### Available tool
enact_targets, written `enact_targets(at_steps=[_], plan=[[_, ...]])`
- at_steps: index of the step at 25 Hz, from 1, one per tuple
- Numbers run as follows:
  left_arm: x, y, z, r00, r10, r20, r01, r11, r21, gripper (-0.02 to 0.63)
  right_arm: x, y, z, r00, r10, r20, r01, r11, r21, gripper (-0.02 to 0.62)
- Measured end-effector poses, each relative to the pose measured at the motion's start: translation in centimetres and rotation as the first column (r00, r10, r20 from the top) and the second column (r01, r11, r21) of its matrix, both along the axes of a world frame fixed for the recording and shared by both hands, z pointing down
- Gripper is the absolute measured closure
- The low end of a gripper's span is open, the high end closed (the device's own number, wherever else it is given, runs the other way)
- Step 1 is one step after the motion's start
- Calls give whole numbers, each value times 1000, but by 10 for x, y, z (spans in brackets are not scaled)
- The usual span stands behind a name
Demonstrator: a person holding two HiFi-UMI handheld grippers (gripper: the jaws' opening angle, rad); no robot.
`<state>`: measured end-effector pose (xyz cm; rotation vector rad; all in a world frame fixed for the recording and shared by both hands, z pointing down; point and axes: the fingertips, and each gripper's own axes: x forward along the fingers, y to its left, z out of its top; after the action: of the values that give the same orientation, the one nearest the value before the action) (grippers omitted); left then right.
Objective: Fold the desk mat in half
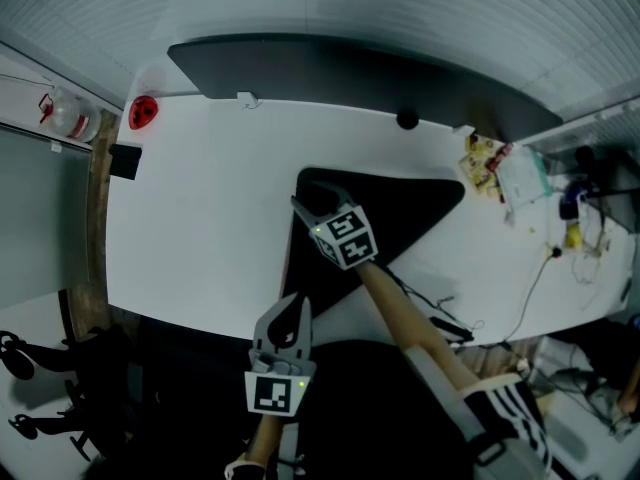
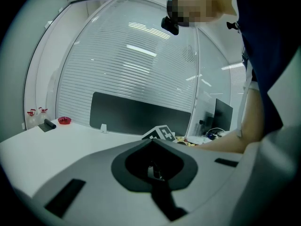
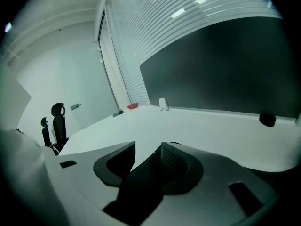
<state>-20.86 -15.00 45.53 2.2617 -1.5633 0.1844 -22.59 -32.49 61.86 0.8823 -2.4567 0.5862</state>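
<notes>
1. Head view: the black desk mat (image 1: 410, 208) lies on the middle of the white desk (image 1: 200, 218), reaching toward the desk's near edge, and its outline is roughly triangular with the point to the desk's right.
   - The right gripper (image 1: 315, 203) is over the mat's far left corner, above the desk's middle. Whether it touches the mat cannot be told.
   - The left gripper (image 1: 298, 303) hangs at the desk's near edge.
   - A dark partition (image 1: 330, 73) runs along the desk's far edge, with a red object (image 1: 143, 111) at the desk's far left corner.
2. Left gripper view: the left gripper (image 2: 151, 141) has its jaws drawn together, with nothing gripped. It sits just off the desk's (image 2: 70, 135) near edge and faces the partition (image 2: 136, 114).
3. Right gripper view: the right gripper (image 3: 148, 149) has its jaws standing wide, and the pads press on nothing.
   - Bare desk (image 3: 211, 126) shows through the top of the gap. A dark mass sits lower in the gap, and I cannot tell whether it is the mat.
   - A small white stand (image 3: 163, 104) is at the desk's far edge.
</notes>
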Motion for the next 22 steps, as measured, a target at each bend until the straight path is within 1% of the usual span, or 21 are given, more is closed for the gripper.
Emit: enact_targets(at_steps=[5,6,9,10,13,18,22], plan=[[1,1,0,1000,2,-7,-2,1000,11,603,3,-5,-2,999,30,35,-29,999,-43,436],[1,1,0,1000,1,-7,-1,1000,11,603,5,-6,-2,999,37,28,-36,999,-41,450],[1,3,0,1000,-3,-5,3,1000,8,603,12,-10,2,998,65,-12,-65,998,-14,569],[0,4,0,1000,-2,-3,2,1000,11,603,13,-11,2,997,71,-20,-71,997,-9,576],[-1,5,-1,1000,-8,0,8,1000,18,603,14,-12,4,996,77,-36,-77,997,2,592],[-2,8,-3,1000,-22,-2,22,1000,14,603,13,-9,5,995,62,-72,-60,998,26,592],[-3,9,-7,1000,-25,2,25,999,24,603,13,-11,5,996,71,-60,-69,997,32,592]])
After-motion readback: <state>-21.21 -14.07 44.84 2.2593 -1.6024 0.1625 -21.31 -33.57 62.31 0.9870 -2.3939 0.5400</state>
